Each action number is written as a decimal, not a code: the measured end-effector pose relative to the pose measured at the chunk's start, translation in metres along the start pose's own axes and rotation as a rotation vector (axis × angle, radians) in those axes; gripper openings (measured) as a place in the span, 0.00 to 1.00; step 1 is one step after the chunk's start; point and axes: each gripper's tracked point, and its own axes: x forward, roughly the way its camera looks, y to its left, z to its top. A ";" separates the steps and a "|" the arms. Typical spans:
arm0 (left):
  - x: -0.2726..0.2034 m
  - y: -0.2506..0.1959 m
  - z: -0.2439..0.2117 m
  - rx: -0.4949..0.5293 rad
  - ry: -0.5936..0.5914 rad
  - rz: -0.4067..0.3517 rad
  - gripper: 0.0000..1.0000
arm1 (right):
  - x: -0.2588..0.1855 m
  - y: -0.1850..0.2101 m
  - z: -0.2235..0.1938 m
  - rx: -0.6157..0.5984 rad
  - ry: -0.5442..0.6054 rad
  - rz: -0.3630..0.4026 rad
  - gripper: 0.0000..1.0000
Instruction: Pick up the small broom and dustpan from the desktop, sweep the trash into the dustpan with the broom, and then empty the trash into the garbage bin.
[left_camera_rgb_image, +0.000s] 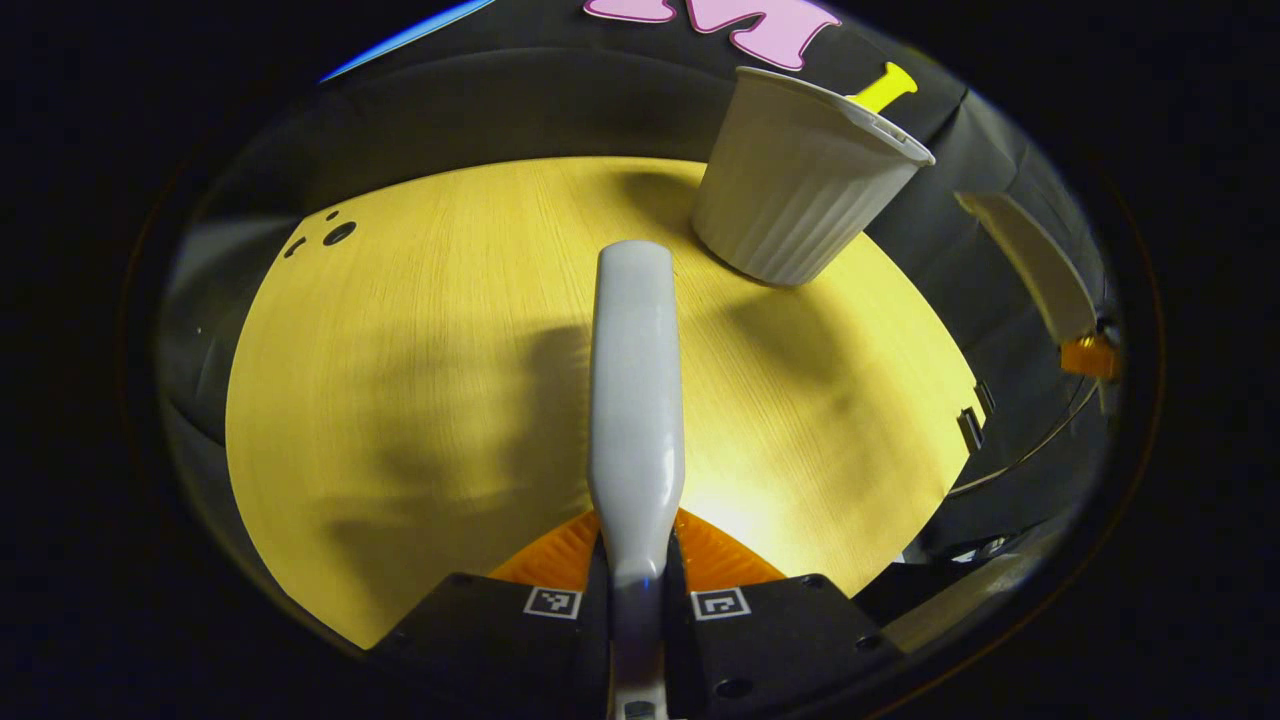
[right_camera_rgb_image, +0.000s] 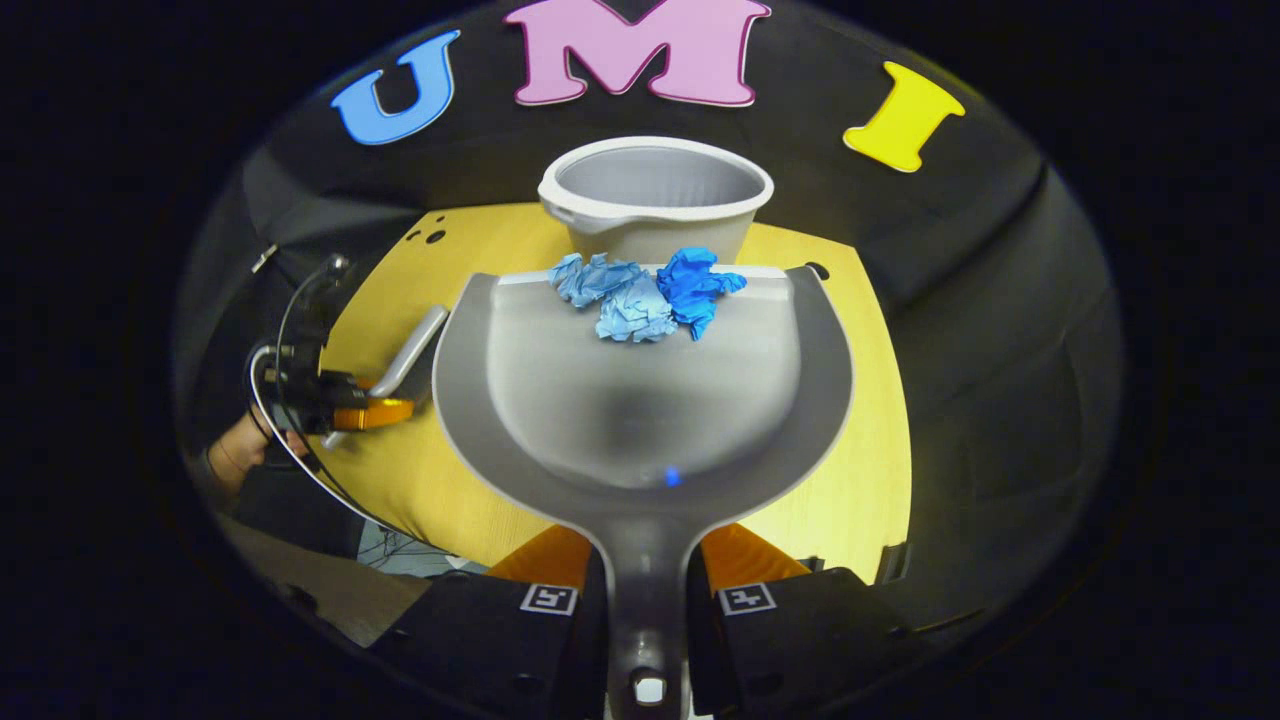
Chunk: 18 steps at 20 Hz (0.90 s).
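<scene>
In the left gripper view, the left hand-held gripper is clenched on the handle of the small broom, both fingers pressing its sides. The handle's long axis runs straight away toward twelve o'clock, over the yellow tabletop. The garbage bin stands near the far edge at about one o'clock from the broom's tip, looking tilted through the lens; I cannot see into it from here. At three o'clock, well apart, the pale edge of the dustpan shows beyond the tabletop's edge.

In the right gripper view, the right hand-held gripper is clamped on the handle of the dustpan, whose handle-to-lip axis points dead ahead to twelve o'clock. Three crumpled blue paper balls lie in the pan, bunched at its far lip. Just beyond that lip, also at twelve o'clock, stands the garbage bin, mouth open, and what I can see inside looks empty. So the trash is in the pan, not yet in the bin. By my reckoning the right hand is the nearer one for emptying; the lip needs to go over the rim and tip forward. At nine o'clock the left hand-held gripper holds the broom off to the side.
</scene>
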 end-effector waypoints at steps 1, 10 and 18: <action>-0.002 0.003 -0.004 -0.001 -0.001 0.000 0.26 | -0.009 -0.001 0.013 0.012 -0.012 0.009 0.36; -0.005 0.022 -0.023 -0.020 -0.009 0.003 0.25 | -0.017 -0.044 0.124 -0.045 0.006 -0.062 0.36; 0.000 0.018 -0.027 -0.026 -0.016 -0.009 0.25 | 0.003 -0.099 0.185 -0.386 0.127 -0.341 0.36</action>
